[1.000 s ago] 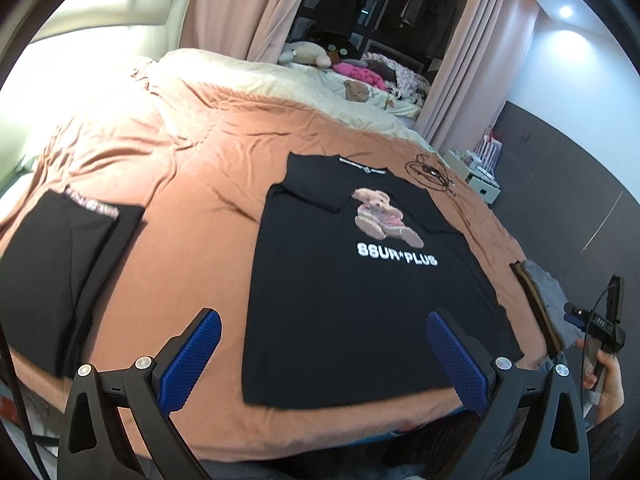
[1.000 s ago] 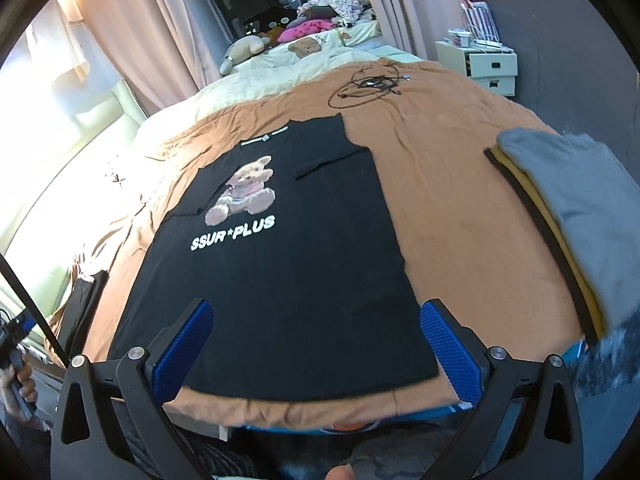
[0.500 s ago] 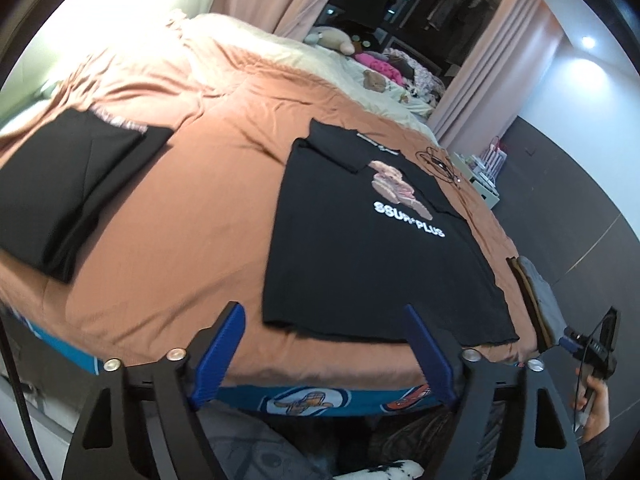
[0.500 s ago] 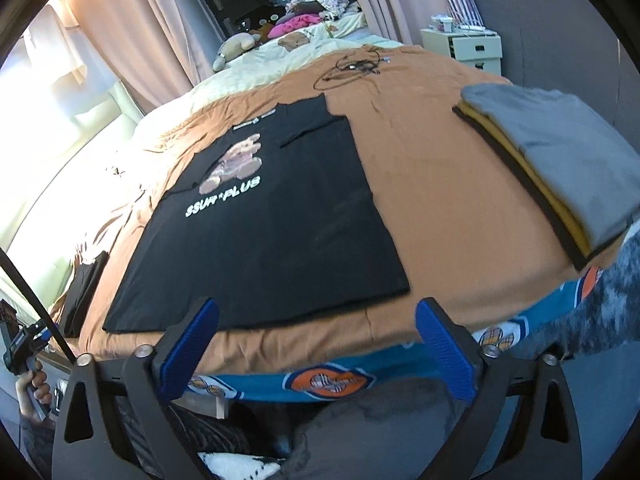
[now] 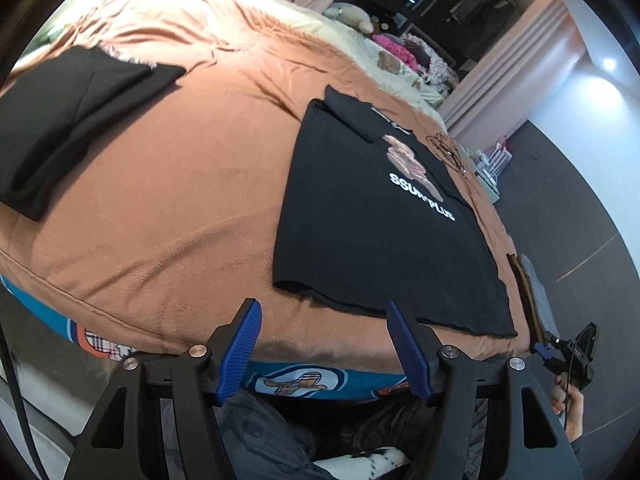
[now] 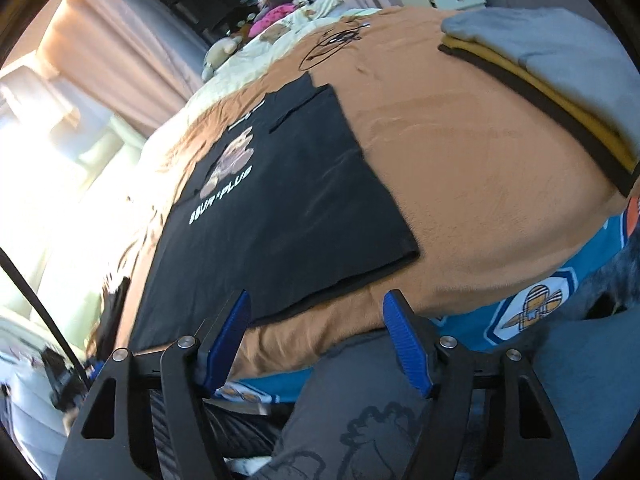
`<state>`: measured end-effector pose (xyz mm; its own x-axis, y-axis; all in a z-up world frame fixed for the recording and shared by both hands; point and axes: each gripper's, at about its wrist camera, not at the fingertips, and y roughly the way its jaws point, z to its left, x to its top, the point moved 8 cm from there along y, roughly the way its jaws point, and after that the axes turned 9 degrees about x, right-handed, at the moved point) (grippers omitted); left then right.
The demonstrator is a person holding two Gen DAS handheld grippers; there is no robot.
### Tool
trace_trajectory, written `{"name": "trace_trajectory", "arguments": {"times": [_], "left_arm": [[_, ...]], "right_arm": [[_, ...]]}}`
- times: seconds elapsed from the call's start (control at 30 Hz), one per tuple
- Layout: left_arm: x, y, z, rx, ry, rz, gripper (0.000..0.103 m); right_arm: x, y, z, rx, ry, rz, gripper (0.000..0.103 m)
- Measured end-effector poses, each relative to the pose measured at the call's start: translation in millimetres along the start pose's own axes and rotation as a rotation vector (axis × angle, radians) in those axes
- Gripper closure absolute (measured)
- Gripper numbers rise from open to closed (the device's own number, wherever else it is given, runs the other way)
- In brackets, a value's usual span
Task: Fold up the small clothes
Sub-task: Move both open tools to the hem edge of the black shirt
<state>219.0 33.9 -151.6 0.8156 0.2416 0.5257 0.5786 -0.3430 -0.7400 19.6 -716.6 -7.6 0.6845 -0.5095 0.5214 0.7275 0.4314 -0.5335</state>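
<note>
A black T-shirt (image 5: 376,224) with a teddy-bear print and white lettering lies flat on the brown bedspread (image 5: 168,184), sleeves folded in. It also shows in the right wrist view (image 6: 280,208). My left gripper (image 5: 324,348) is open and empty, low at the bed's near edge, just short of the shirt's hem. My right gripper (image 6: 316,340) is open and empty, also below the hem at the bed's near edge.
A folded black garment (image 5: 68,120) lies at the left of the bed. A stack of folded grey, yellow and dark clothes (image 6: 560,64) lies at the right. A black cable (image 6: 332,40) lies beyond the shirt. Pillows and soft toys (image 5: 352,16) are at the far end.
Both grippers have dropped lower and pulled back to the bed's near edge, and their jaws have narrowed. The shirt has not moved.
</note>
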Motion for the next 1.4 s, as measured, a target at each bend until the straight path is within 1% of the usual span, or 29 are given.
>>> {"name": "trace_trajectory", "arguments": {"times": [0.13,0.27,0.37,0.43,0.47,0.5,0.67,0.77,0.8,0.83,0.87,0.9,0.93,1.03,1.1,1.13,1.17,1.2,1.3,1.4], "left_arm": [[6.7,19.5,6.1,-0.015,-0.043,0.026,0.036],[11.1,40.6,8.8,-0.015,-0.075,0.058,0.036],[12.4,55.1,9.7,-0.016,-0.093,0.082,0.036],[12.2,62.8,8.6,-0.022,-0.098,0.100,0.036],[11.5,66.2,8.7,-0.021,-0.102,0.110,0.036],[10.5,69.1,9.2,-0.019,-0.112,0.121,0.036],[10.2,75.2,8.8,-0.032,-0.154,0.138,0.036],[9.3,76.8,11.9,-0.067,-0.213,0.151,0.036],[8.5,76.8,13.3,-0.075,-0.231,0.154,0.036],[8.4,76.3,14.8,-0.077,-0.245,0.153,0.036],[7.9,74.7,15.2,-0.080,-0.255,0.150,0.036],[6.8,72.1,16.4,-0.088,-0.270,0.147,0.036],[5.5,70.8,16.3,-0.098,-0.285,0.149,0.036],[1.9,70.2,16.5,-0.125,-0.324,0.157,0.036],[0.6,69.9,14.3,-0.137,-0.341,0.156,0.036],[0.4,70.5,12.0,-0.145,-0.347,0.155,0.036],[-0.6,71.3,9.1,-0.157,-0.355,0.158,0.036],[-1.4,72.4,6.1,-0.168,-0.362,0.162,0.036],[-6.6,77.2,-3.1,-0.196,-0.384,0.171,0.036],[-7.1,78.2,-9.1,-0.200,-0.390,0.157,0.036]], "right_arm": [[7.2,7.1,-26.1,0.016,0.069,-0.019,0.036],[7.1,25.1,-40.9,0.032,0.106,-0.018,0.036],[11.1,37.7,-51.8,0.025,0.132,-0.016,0.036],[12.7,44.6,-57.4,0.031,0.154,-0.020,0.040],[12.9,48.9,-58.3,0.040,0.167,-0.020,0.045],[13.0,51.2,-59.8,0.054,0.180,-0.022,0.047],[10.1,56.4,-65.8,0.130,0.254,-0.060,0.048],[6.3,60.7,-70.9,0.181,0.292,-0.074,0.048],[5.6,62.9,-69.5,0.198,0.297,-0.074,0.050],[5.2,65.4,-68.1,0.213,0.300,-0.072,0.053],[4.7,68.9,-68.2,0.223,0.302,-0.066,0.059],[4.7,73.7,-66.9,0.230,0.302,-0.058,0.061],[5.0,78.0,-68.6,0.229,0.301,-0.054,0.062],[10.6,93.3,-73.4,0.200,0.299,-0.049,0.072],[13.2,94.4,-76.2,0.191,0.307,-0.054,0.087],[14.2,92.9,-76.3,0.182,0.307,-0.058,0.091],[16.8,91.1,-77.2,0.172,0.300,-0.068,0.097],[17.9,89.8,-72.4,0.170,0.293,-0.073,0.099],[20.3,82.0,-64.9,0.169,0.281,-0.097,0.099],[18.4,79.2,-63.5,0.166,0.275,-0.097,0.099]]}}
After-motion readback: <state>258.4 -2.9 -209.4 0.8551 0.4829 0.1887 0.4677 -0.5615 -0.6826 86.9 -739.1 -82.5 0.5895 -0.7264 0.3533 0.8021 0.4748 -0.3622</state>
